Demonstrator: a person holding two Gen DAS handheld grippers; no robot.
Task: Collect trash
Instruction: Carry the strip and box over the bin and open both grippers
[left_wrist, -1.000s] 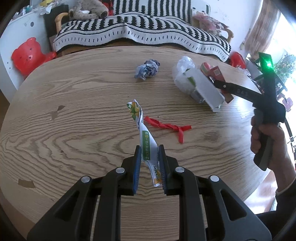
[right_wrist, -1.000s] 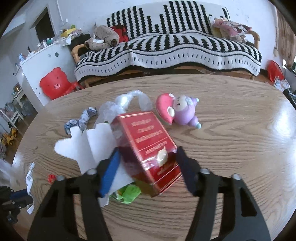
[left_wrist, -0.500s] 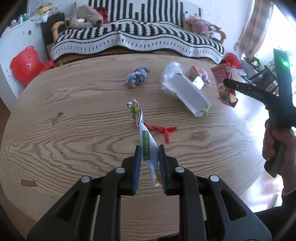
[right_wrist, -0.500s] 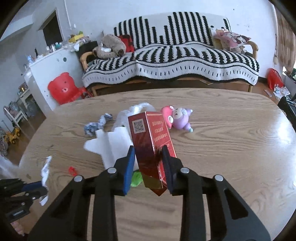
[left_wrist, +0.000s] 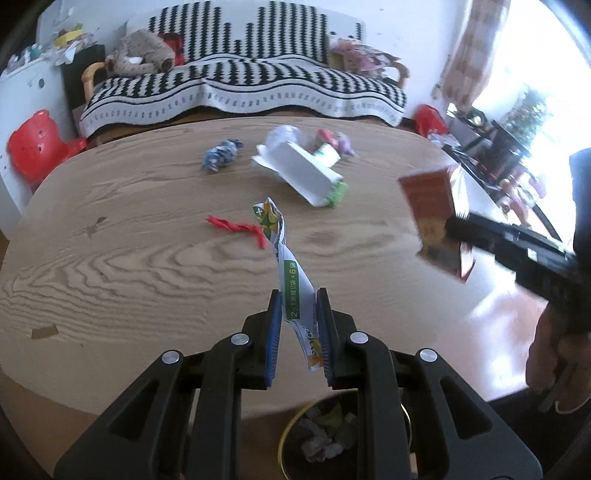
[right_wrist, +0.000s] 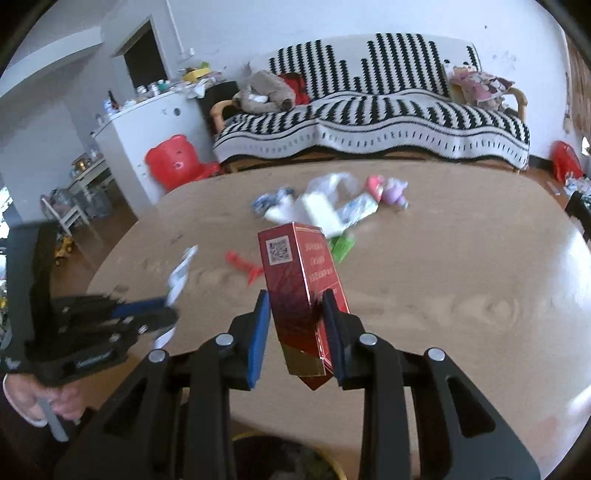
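The right tool (right_wrist: 297, 321) now squeezes the red box (right_wrist: 303, 291), lifted off the desk (right_wrist: 443, 280); the left tool (left_wrist: 299, 328) still pinches the packet (left_wrist: 291, 273).

Black tongs (left_wrist: 298, 325) — blue pads, silver screws

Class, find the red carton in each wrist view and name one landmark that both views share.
Left wrist view: the red carton is at the right, above the table edge, clamped in the right tool.
Right wrist view: red carton at centre, between the tool's fingers.
Shared landmark: the striped sofa.
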